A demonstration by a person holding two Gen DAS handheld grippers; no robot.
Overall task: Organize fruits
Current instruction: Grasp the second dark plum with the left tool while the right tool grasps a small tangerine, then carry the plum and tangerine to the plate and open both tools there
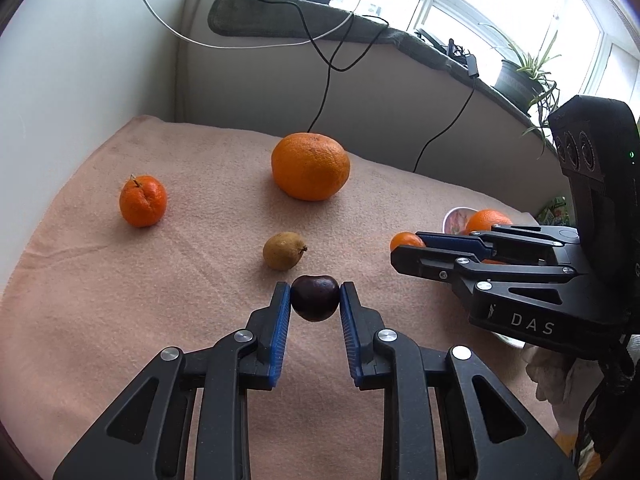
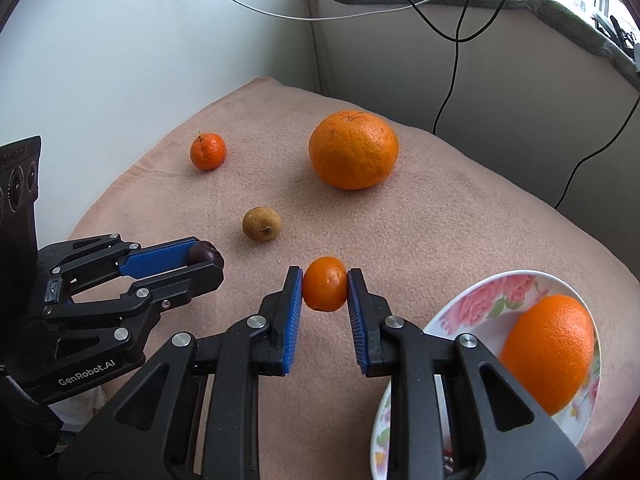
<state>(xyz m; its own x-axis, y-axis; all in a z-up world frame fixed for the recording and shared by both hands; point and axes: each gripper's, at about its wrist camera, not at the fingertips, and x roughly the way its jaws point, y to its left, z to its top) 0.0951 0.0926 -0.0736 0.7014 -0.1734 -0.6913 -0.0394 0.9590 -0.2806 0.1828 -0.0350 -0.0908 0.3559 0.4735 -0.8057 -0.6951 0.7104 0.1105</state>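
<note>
Left wrist view: left gripper (image 1: 315, 298) clamped on a dark cherry (image 1: 315, 298), jaws narrow, blue pads (image 1: 280, 332) pressing both flanks, fruit apparently clear of the pink blanket (image 1: 100, 300) over the surface. Beyond it, a brownish small fruit (image 1: 283, 251), a large orange (image 1: 310, 166) further back, a small mandarin (image 1: 142, 201) off to the left with its stem up. On the right edge, right gripper (image 1: 404, 246) side-on, carrying a small orange fruit (image 1: 405, 240), with the flowered plate (image 1: 454, 218) just behind.

Right wrist view: same small orange fruit (image 2: 325, 284) pinched between narrow jaws of the right gripper (image 2: 325, 285), seemingly lifted off the blanket (image 2: 460, 240). Plate (image 2: 460, 300) at lower right, already holding one orange (image 2: 550, 352). Left gripper (image 2: 208, 256) at left with the cherry (image 2: 205, 252) at its tip. Large orange (image 2: 354, 150), mandarin (image 2: 208, 151) and brownish fruit (image 2: 261, 224) loose on the blanket, well apart from one another.

Step in hand, as judged: both picks made, carry to the plate just begun. Task roughly a third along, with one fruit plated, two in the grippers, three loose.

Next move calls for: swinging the right gripper over the plate first, lowering beside the orange rather than onto it, then opening. Bringing the cherry in after, into the bare part of the plate, low enough not to bounce or roll off the rim. Keeping the two grippers from crossing paths. Gentle squeeze on the cherry, likely soft and easily bruised.
</note>
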